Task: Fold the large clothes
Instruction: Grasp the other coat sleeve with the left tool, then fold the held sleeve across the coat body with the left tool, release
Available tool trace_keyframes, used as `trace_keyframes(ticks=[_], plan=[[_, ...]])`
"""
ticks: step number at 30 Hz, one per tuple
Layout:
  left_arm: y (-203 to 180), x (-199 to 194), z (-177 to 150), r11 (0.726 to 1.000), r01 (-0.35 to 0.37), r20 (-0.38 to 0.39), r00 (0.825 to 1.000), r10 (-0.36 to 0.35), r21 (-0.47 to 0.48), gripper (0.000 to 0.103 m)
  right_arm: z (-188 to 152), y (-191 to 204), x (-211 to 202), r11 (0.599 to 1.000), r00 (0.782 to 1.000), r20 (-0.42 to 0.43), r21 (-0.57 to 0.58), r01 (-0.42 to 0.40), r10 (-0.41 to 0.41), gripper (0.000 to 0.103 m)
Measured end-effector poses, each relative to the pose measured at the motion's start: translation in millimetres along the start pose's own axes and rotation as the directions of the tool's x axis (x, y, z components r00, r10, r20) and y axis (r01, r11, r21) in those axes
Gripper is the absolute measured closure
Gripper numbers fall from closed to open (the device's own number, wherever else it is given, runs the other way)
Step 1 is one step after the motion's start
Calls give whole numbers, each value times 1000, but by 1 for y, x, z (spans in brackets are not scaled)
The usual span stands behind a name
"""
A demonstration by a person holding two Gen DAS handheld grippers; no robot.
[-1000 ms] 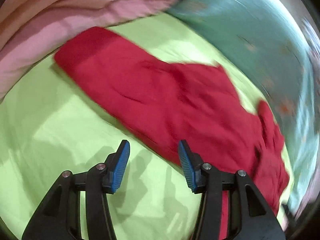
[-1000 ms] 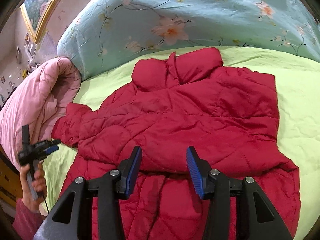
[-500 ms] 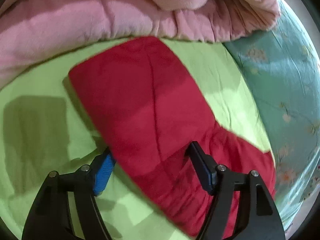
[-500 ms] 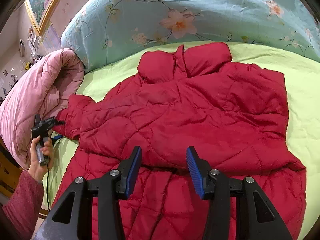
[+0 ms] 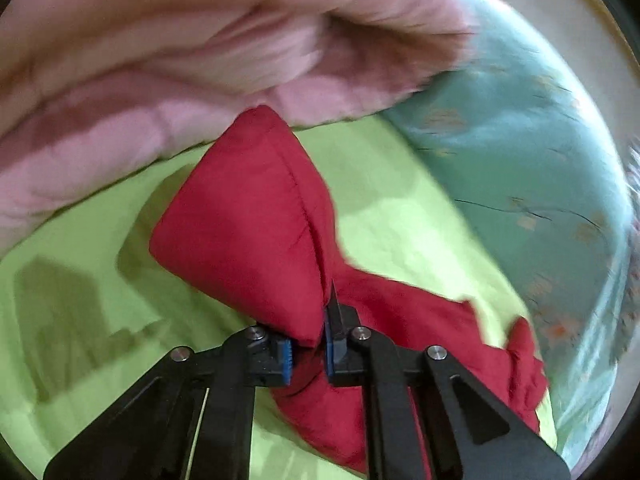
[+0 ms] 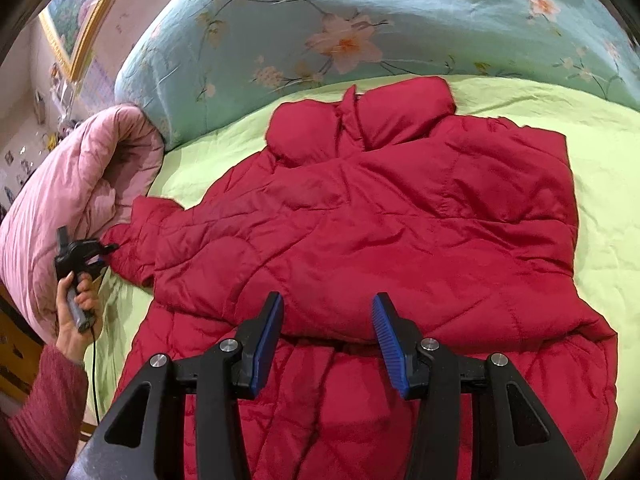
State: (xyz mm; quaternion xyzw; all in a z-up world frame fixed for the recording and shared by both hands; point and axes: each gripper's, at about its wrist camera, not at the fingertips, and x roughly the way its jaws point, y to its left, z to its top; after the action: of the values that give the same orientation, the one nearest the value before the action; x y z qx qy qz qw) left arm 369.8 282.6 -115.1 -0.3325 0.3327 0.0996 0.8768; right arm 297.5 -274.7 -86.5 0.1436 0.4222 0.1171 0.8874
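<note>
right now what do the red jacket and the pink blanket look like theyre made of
Red jacket: likely padded nylon or polyester shell, slight sheen, stitched quilt lines, puffy panels. Pink blanket: soft, matte, thick rolled quilt, probably cotton or microfibre; the fibre itself cannot be told.

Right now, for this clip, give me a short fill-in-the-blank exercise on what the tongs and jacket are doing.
1. The left tongs are shut on the jacket's ____.
2. The right tongs, hovering over the red puffer jacket, are ____.
3. The jacket lies on a ____ bedsheet.
4. Left of the sleeve sits a rolled ____ quilt.

Missing words: sleeve; open; green; pink
</note>
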Motion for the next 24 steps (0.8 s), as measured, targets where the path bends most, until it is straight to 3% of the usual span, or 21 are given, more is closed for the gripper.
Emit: trace_keyframes(ticks=[7, 14, 24], plan=[[-81, -41, -33, 974, 121, 28, 991, -129, 191, 95, 3, -11, -5, 999, 1000, 14, 40, -11, 11, 55], [-144, -55, -77, 928, 179, -11, 982, -186, 325, 95, 6, -15, -10, 999, 999, 30, 49, -14, 12, 56], [-228, -90, -124, 827, 277, -42, 955, -295, 490, 95, 8, -30, -18, 995, 999, 46, 101, -17, 13, 55]])
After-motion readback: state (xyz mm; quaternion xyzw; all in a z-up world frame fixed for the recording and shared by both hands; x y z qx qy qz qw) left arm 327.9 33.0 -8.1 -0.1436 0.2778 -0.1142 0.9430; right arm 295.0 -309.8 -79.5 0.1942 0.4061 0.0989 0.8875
